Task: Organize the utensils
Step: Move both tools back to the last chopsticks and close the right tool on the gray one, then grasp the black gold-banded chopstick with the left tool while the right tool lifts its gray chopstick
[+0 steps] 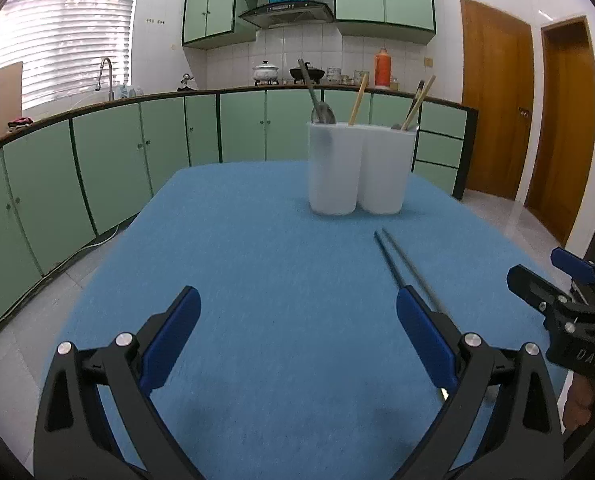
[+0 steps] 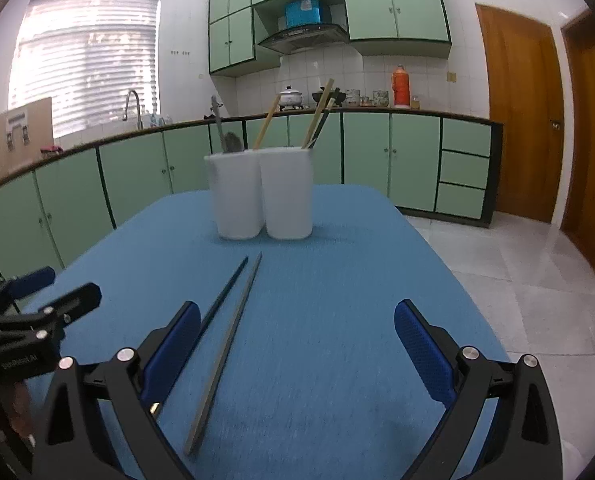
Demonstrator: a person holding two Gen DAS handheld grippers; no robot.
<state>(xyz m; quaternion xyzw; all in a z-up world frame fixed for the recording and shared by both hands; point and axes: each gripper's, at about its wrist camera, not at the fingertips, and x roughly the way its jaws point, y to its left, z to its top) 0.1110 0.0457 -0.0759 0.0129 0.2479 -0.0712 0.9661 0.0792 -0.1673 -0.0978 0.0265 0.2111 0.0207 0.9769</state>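
Observation:
Two dark chopsticks (image 2: 225, 332) lie side by side on the blue table mat (image 2: 337, 300), also in the left wrist view (image 1: 405, 264). Two white cups (image 2: 263, 194) stand together at the far middle, also in the left wrist view (image 1: 357, 168). The left cup holds a grey spoon (image 2: 227, 136) and a wooden chopstick; the right cup holds wooden and dark chopsticks (image 2: 319, 116). My right gripper (image 2: 297, 340) is open, its left finger over the near ends of the dark chopsticks. My left gripper (image 1: 297, 336) is open and empty over bare mat, left of them.
The right gripper (image 1: 557, 292) shows at the right edge of the left wrist view; the left gripper (image 2: 37, 304) at the left edge of the right wrist view. Green kitchen cabinets (image 2: 137, 176) run behind the table. Tiled floor (image 2: 517, 280) lies to the right.

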